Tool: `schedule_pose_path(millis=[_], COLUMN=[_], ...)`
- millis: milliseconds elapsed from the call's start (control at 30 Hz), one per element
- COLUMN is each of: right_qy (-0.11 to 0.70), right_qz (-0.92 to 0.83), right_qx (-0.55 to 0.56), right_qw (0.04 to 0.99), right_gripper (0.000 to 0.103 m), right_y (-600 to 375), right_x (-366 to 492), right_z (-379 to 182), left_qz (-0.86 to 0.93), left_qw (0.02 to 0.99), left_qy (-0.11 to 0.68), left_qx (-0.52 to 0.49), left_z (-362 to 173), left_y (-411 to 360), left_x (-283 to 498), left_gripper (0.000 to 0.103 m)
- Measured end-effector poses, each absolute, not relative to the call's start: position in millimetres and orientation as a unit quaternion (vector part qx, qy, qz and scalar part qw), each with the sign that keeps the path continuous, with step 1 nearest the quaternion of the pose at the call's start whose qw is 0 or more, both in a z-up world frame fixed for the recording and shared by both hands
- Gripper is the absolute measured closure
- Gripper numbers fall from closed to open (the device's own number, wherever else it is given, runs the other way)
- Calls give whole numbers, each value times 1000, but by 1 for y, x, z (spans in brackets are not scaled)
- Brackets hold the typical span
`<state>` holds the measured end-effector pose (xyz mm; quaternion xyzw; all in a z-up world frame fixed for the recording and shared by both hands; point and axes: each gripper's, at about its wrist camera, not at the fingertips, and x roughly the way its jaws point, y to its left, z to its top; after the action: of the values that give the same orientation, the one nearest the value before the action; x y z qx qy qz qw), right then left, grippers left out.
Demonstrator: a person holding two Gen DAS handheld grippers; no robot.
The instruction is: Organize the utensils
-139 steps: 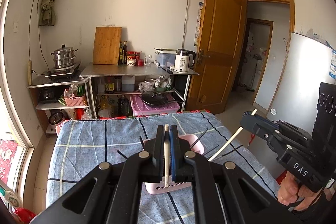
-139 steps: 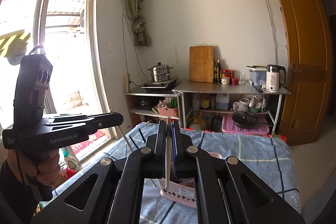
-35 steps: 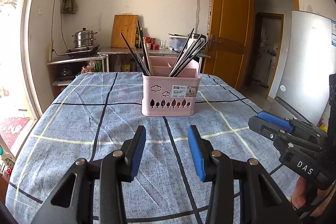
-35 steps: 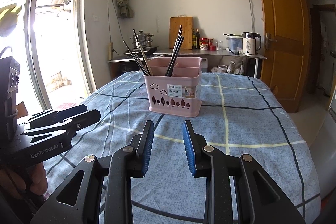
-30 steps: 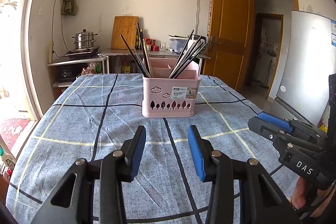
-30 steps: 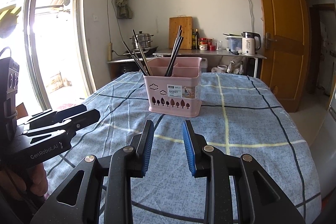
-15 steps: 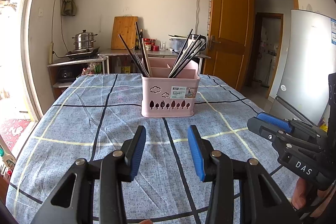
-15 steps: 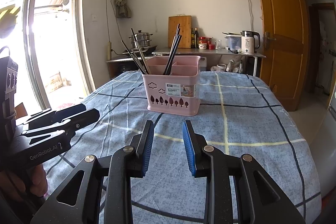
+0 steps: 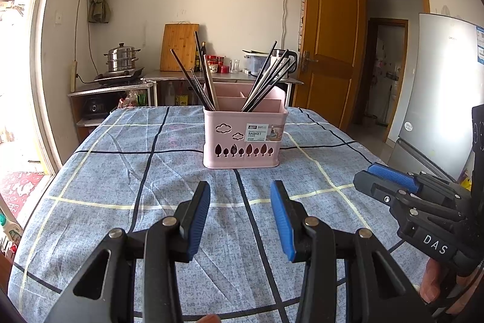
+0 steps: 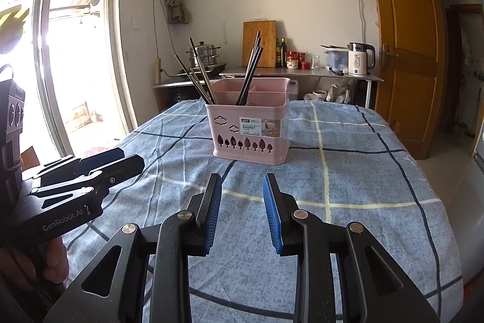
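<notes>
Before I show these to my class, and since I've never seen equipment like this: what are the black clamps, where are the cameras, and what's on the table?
Each picture comes from a camera mounted on a hand-held clamp tool, looking forward along its blue-padded jaws. One view belongs to the left gripper, with the right gripper visible beside it; the other is the right gripper's own view. Both stand open and hold nothing. On the checked tablecloth stands a pink basket with chopsticks leaning in its compartments.
</notes>
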<state>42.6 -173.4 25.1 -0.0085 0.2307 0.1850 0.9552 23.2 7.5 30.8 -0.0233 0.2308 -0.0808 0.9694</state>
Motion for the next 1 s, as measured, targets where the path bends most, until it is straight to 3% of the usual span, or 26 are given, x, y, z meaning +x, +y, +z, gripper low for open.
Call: schedule_pose_path(millis=[1000], right_qy=[234], right_qz=[187], right_qx=[-8], right_qw=[954], right_gripper=[74], right_y=[-171], right_x=[44], right_z=[22], left_qz=[-81], left_qw=[969], left_qy=[233], left_qx=[-22], left_z=[28], left_y=[4], left_x=[22], left_gripper=[60])
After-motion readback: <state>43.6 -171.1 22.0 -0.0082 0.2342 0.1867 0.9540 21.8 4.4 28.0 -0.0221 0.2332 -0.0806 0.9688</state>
